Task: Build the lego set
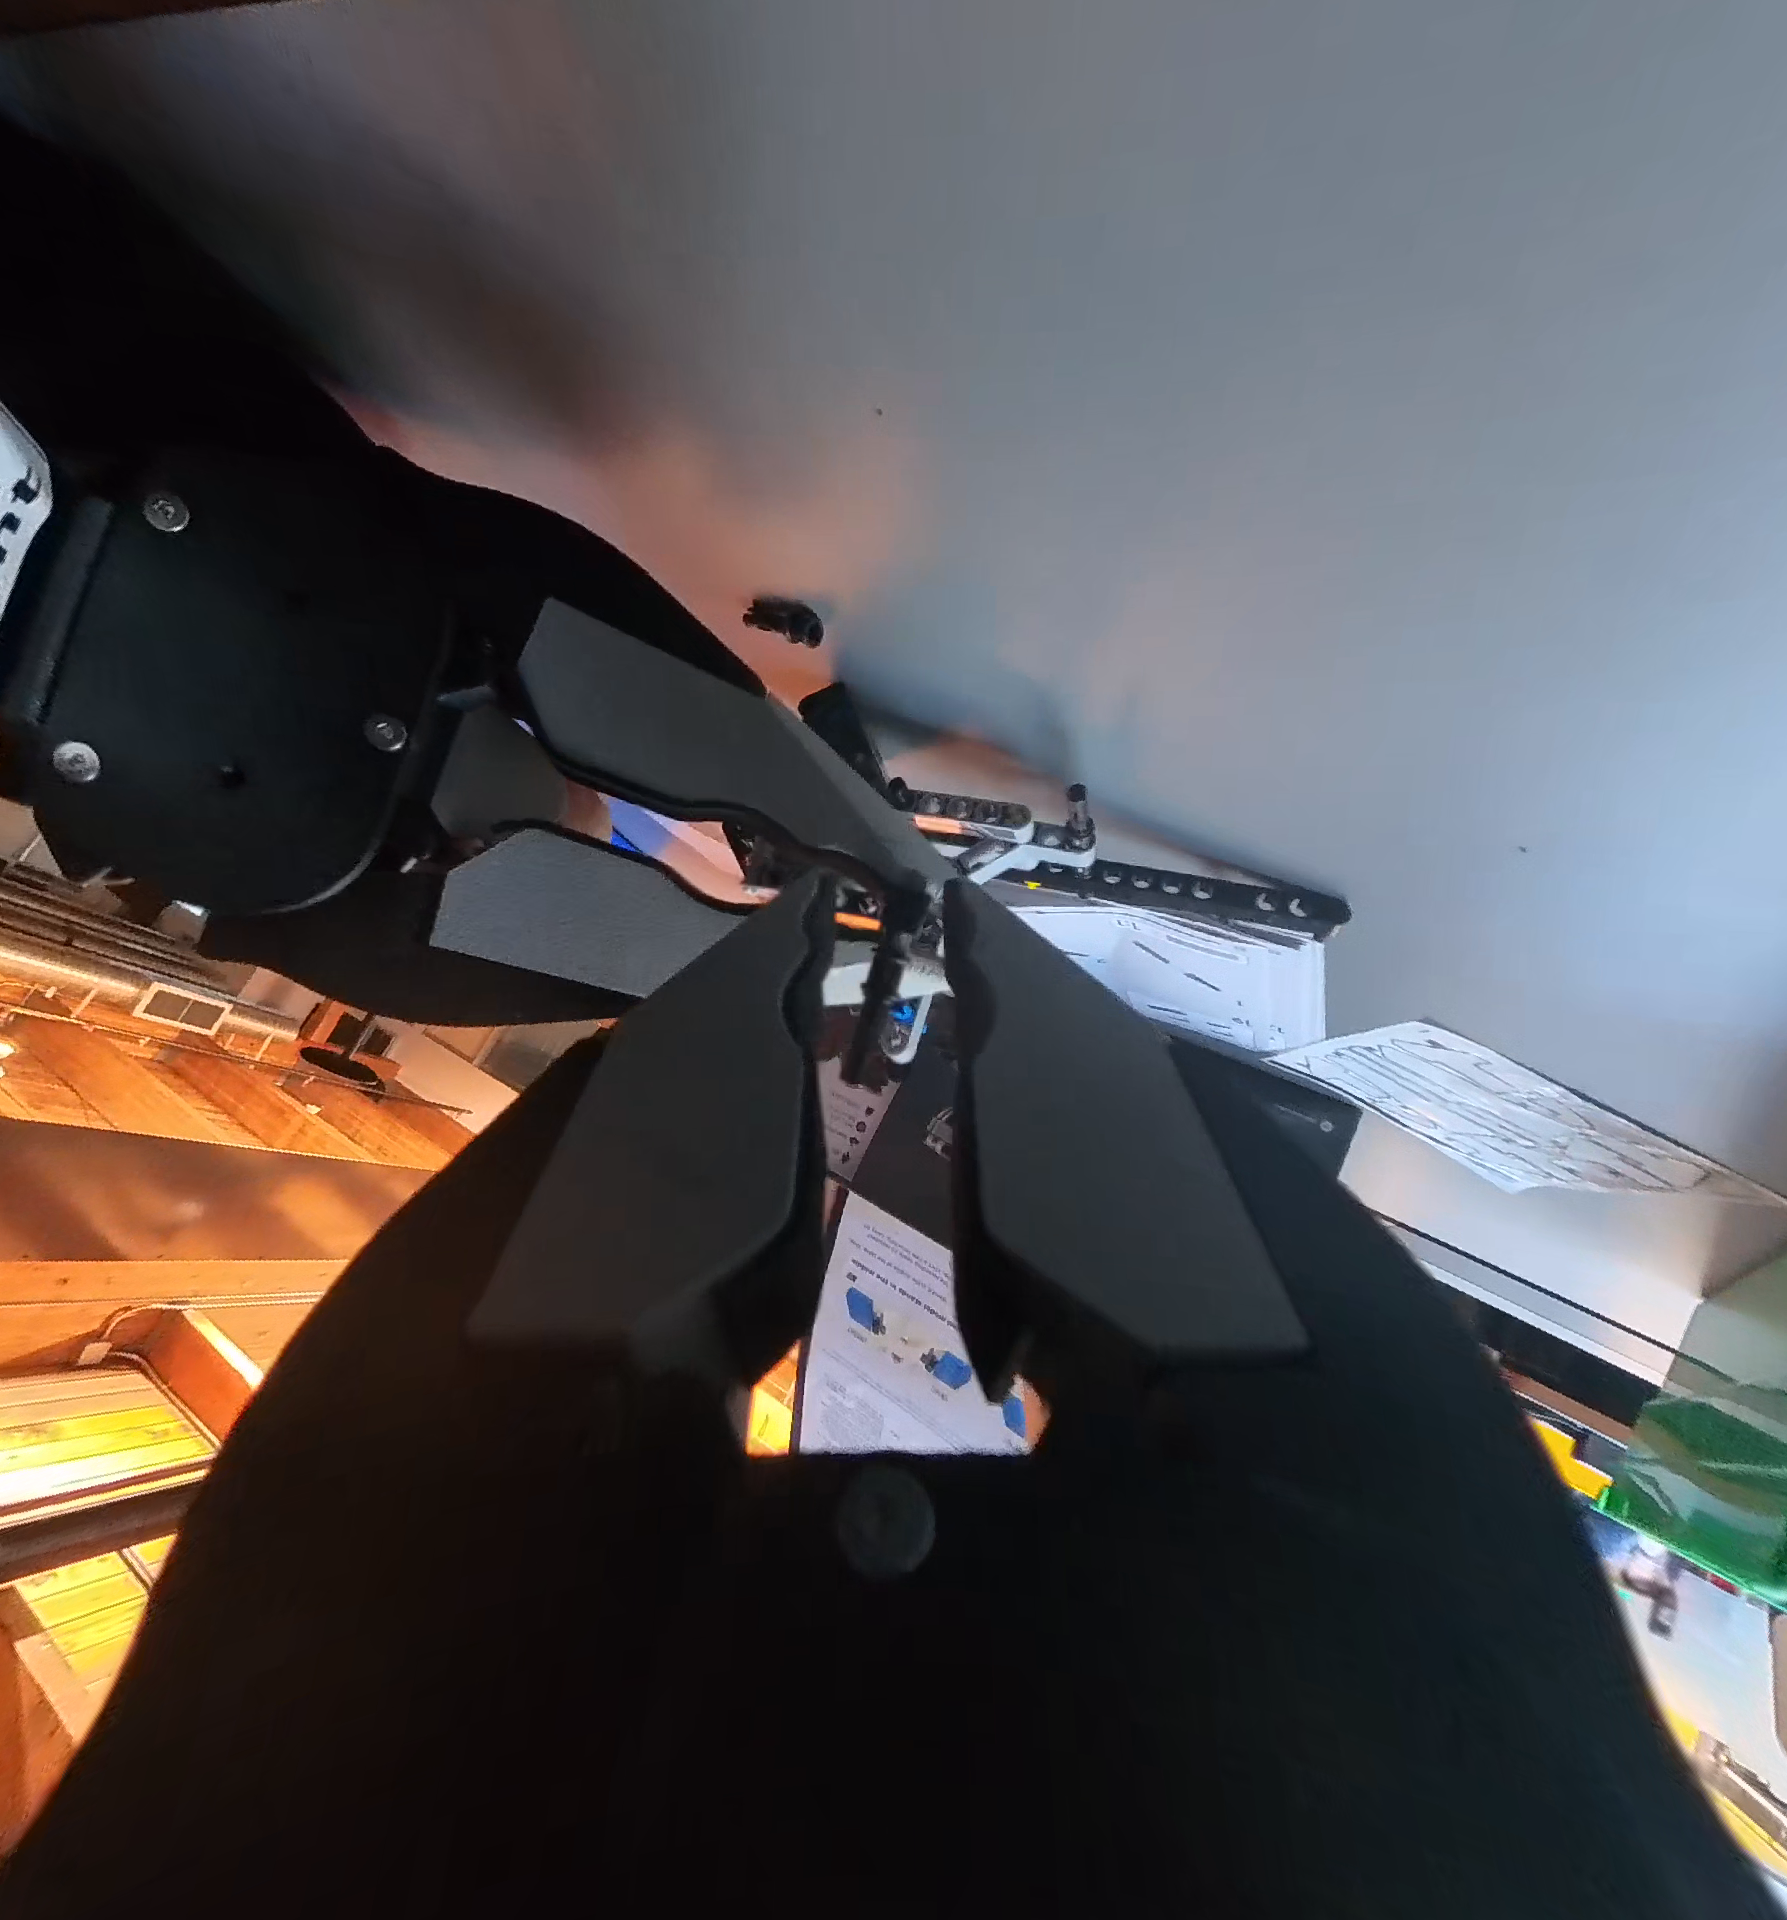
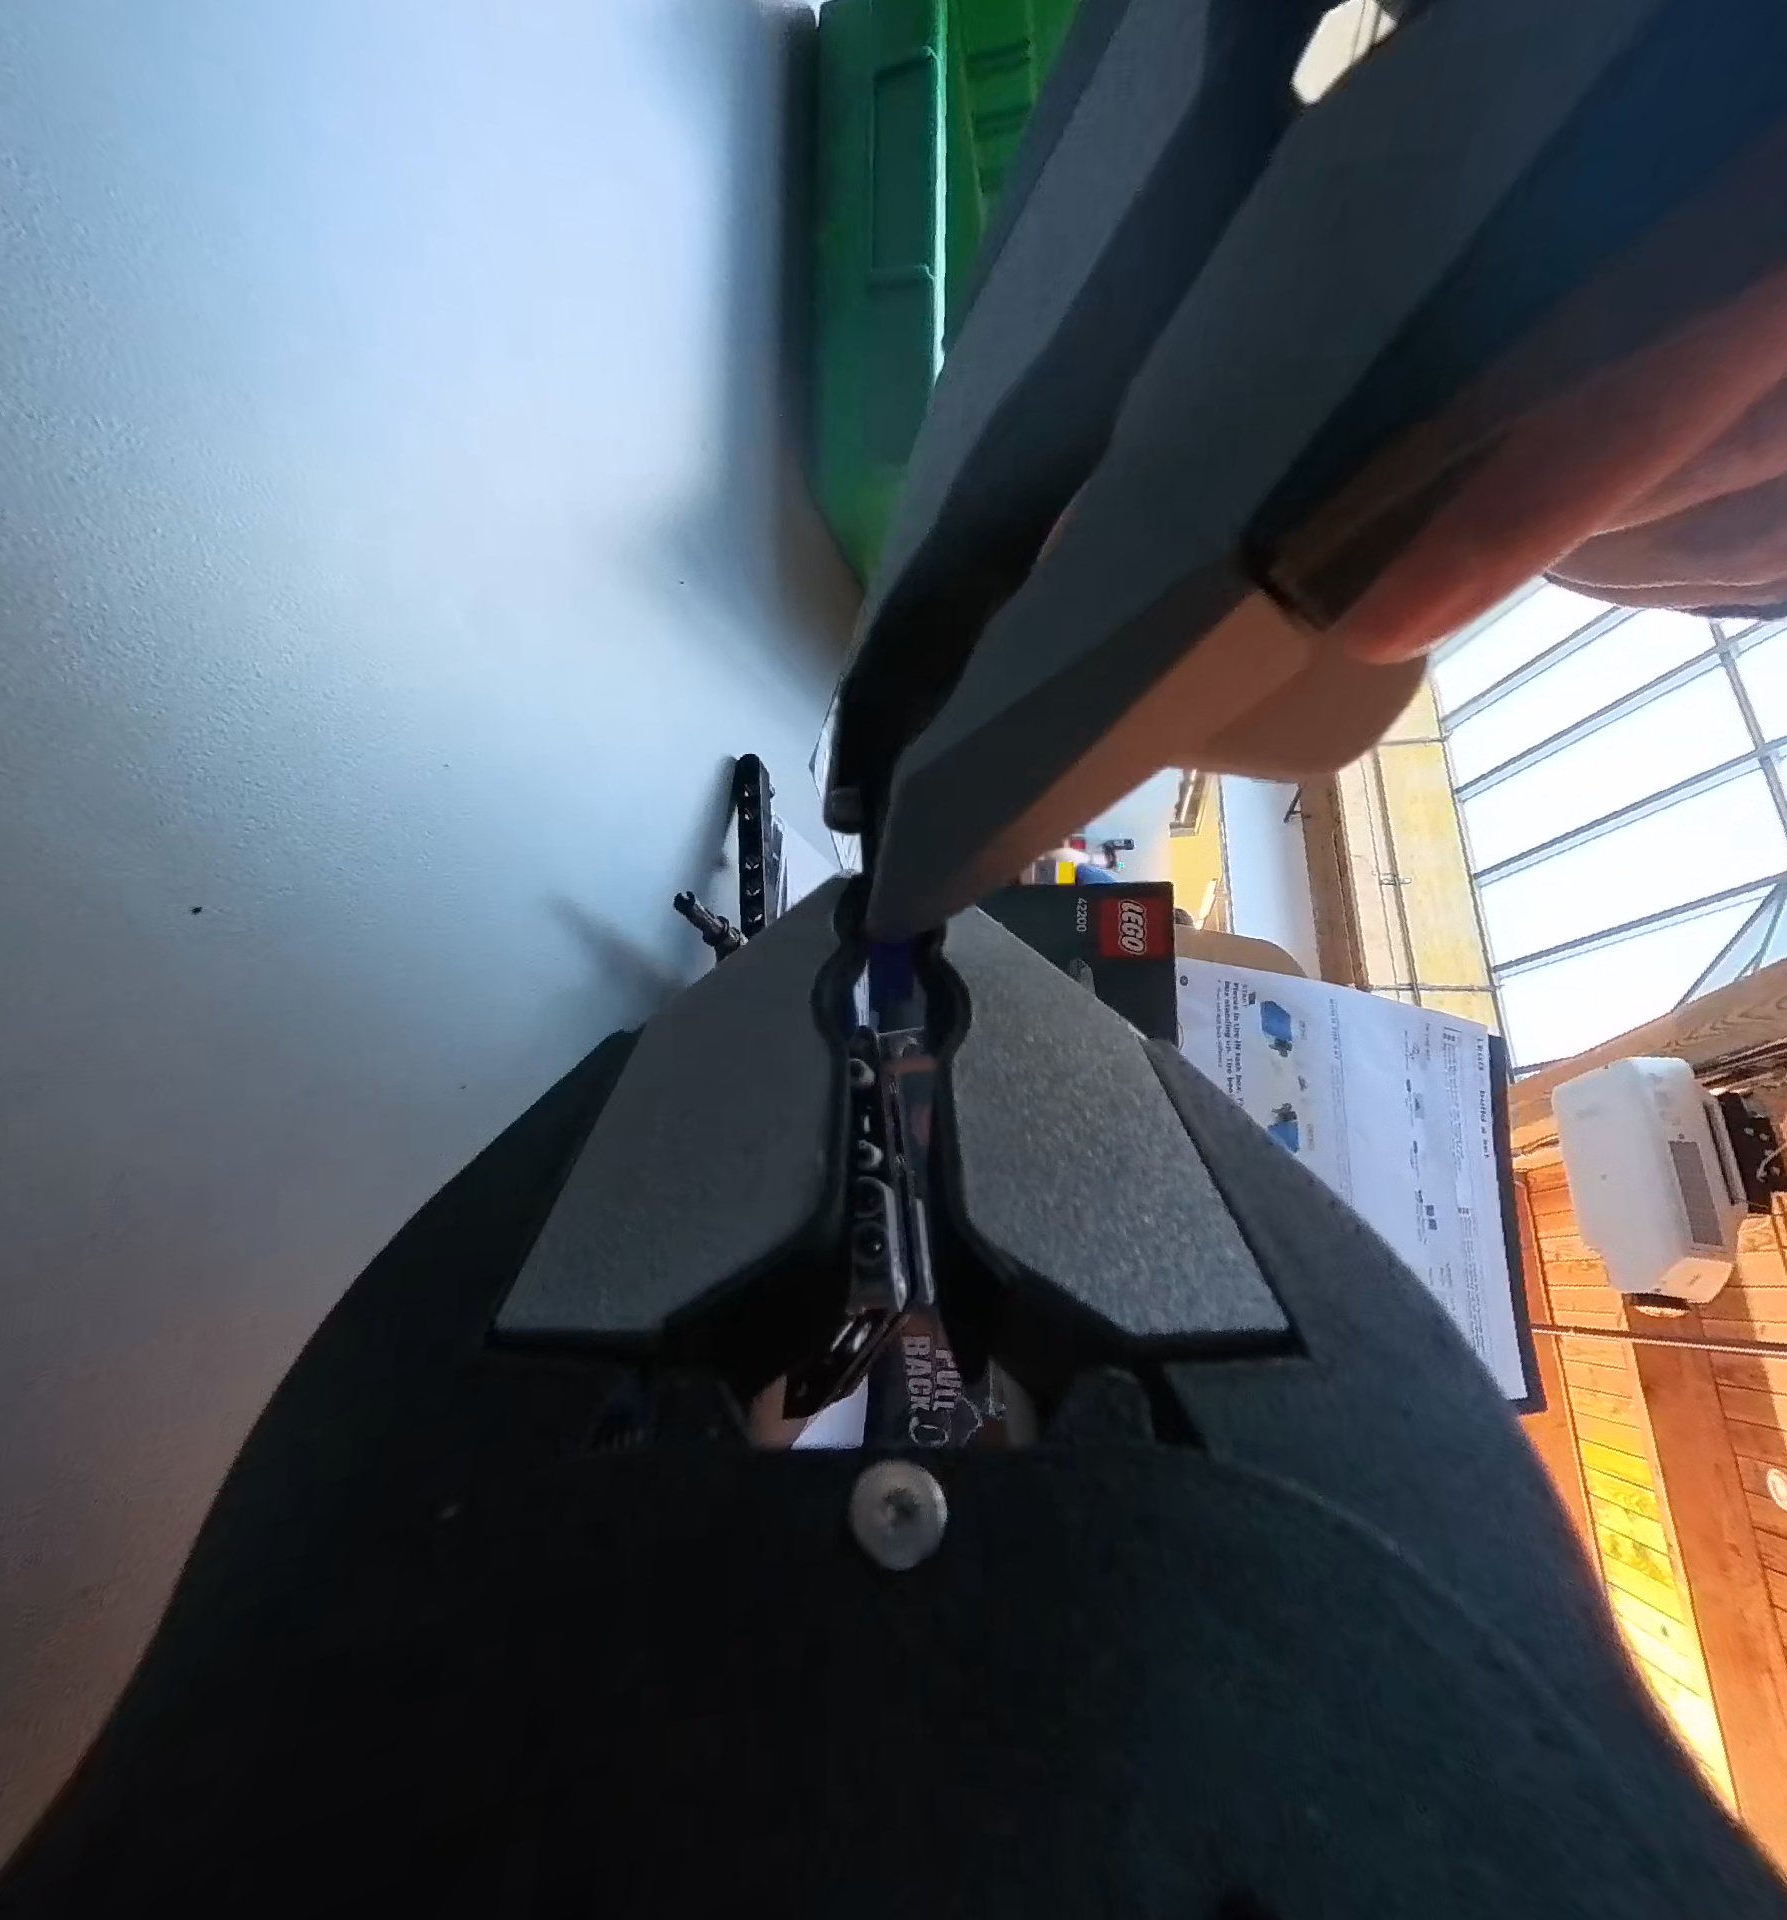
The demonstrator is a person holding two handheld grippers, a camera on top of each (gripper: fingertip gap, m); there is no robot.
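Both grippers meet on a partly built lego assembly of black and white beams (image 1: 982, 831), held up off the grey table (image 1: 1284, 416). My left gripper (image 1: 889, 902) has its fingers closed around a thin black piece of the assembly with a blue pin below. My right gripper (image 2: 894, 935) is shut on the assembly's black holed beam (image 2: 873, 1195), which runs back between its fingers. In the left wrist view the right gripper (image 1: 847, 862) comes in from the left. In the right wrist view the left gripper (image 2: 863, 821) comes down from the upper right.
A long black beam (image 1: 1211, 894) and a small black pin (image 1: 785, 621) lie on the table; the beam also shows in the right wrist view (image 2: 754, 831). Instruction sheets (image 2: 1356, 1143), the set's dark box (image 2: 1117, 935) and a green bin (image 2: 889, 312) stand nearby.
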